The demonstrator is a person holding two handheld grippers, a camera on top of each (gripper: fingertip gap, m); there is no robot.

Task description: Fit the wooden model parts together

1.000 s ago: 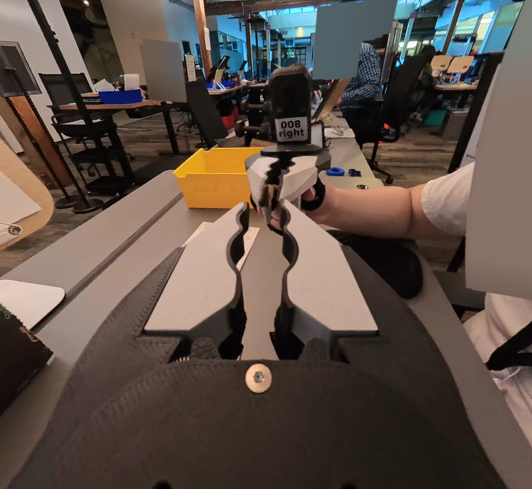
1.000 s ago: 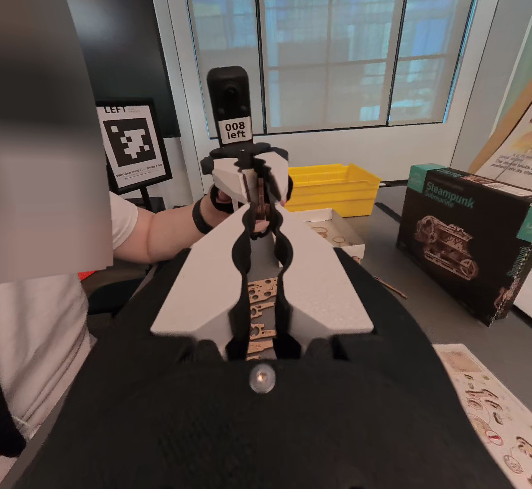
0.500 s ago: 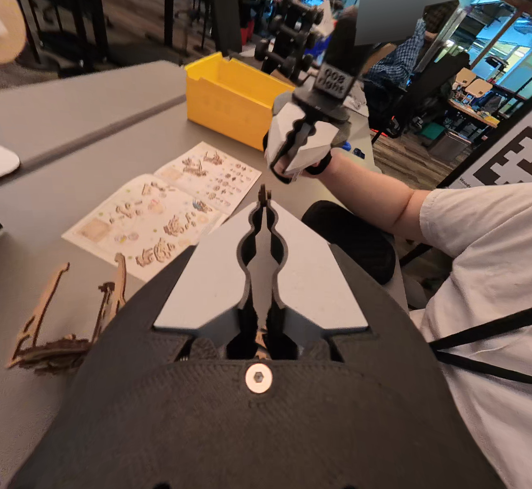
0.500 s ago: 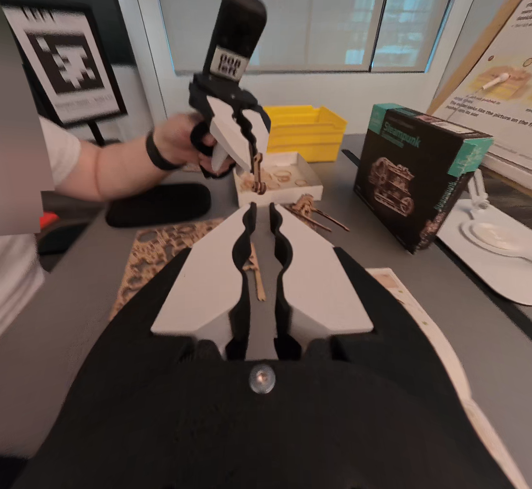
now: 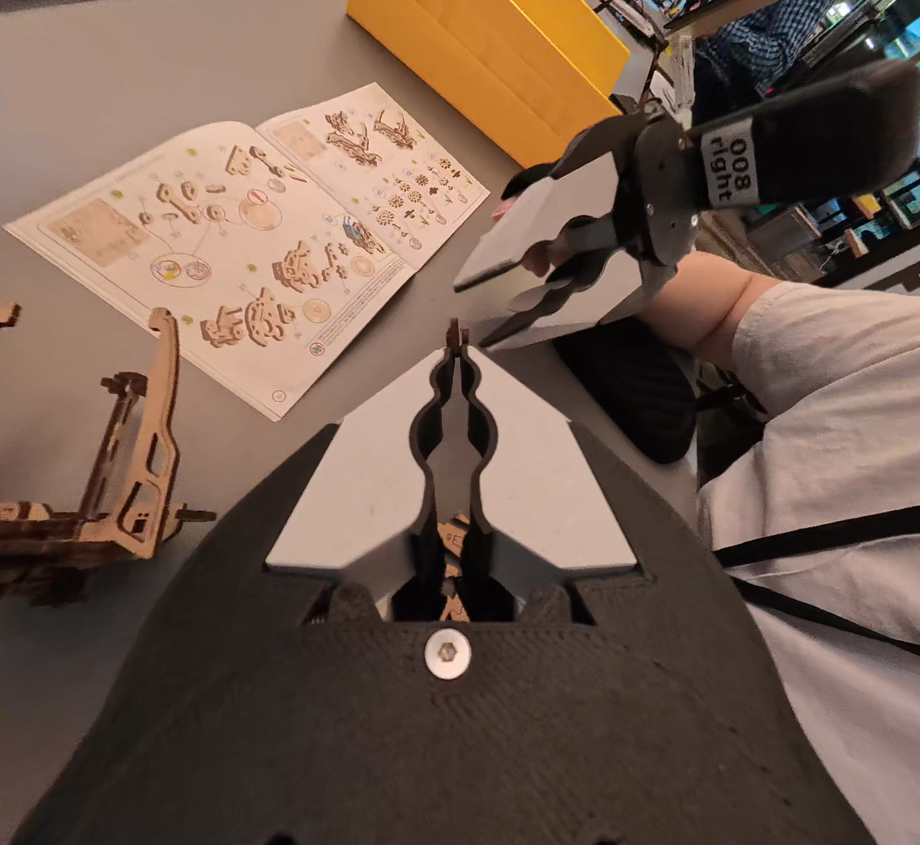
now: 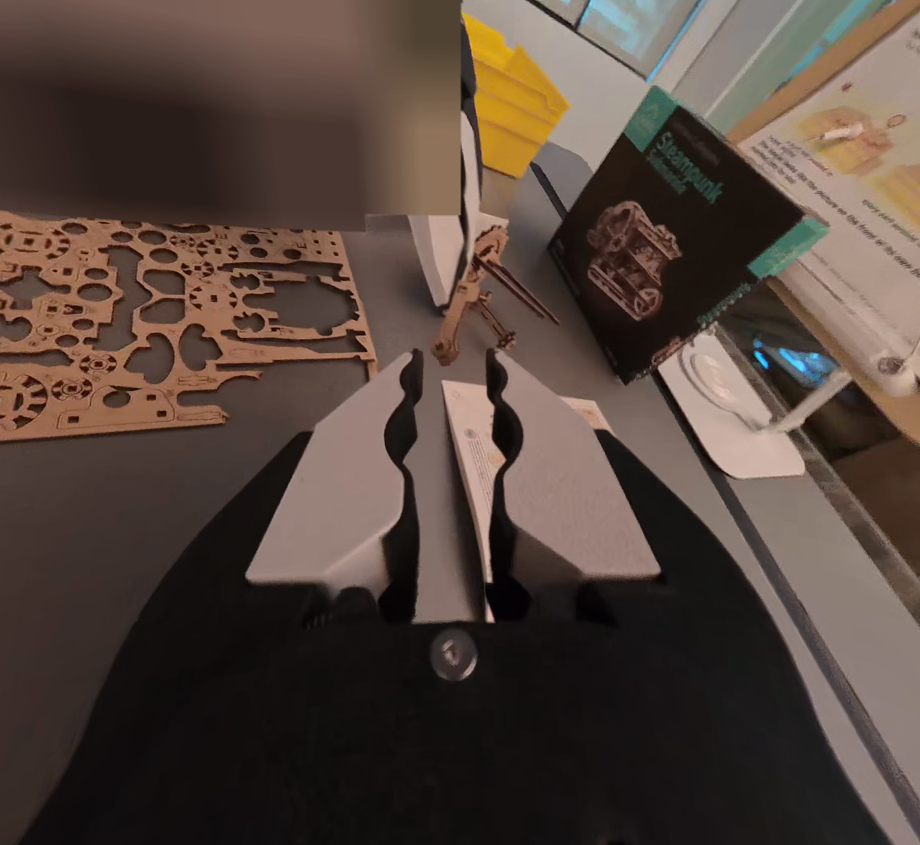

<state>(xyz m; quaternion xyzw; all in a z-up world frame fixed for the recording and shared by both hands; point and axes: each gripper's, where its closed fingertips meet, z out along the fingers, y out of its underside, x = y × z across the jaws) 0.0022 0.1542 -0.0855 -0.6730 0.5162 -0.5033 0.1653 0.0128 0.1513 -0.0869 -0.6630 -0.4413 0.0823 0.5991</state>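
Observation:
My left gripper [image 5: 455,354] is shut on a thin wooden model part [image 5: 455,334]. The part's tip sticks out past the fingertips, and more of it shows through the gap between the fingers. My right gripper [image 6: 452,356] is open and empty above the grey table. It also shows in the left wrist view [image 5: 470,316], just right of the held part and apart from it. In the right wrist view a wooden arm piece [image 6: 460,313] hangs below the left gripper's white fingers [image 6: 443,263]. A partly built wooden model [image 5: 129,472] stands on the table at the left.
An open instruction booklet [image 5: 249,244] lies ahead, with a yellow bin [image 5: 488,39] behind it. A black pad [image 5: 632,393] lies by the person's arm. A laser-cut wooden sheet [image 6: 174,313] lies at the left. The dark kit box [image 6: 672,244] and a white lamp base [image 6: 737,423] stand at the right. My left and right fingertips are right by each other.
My left gripper has shut on the wooden part and my right gripper has opened wider. The two have drawn apart, and both have tilted down towards the table.

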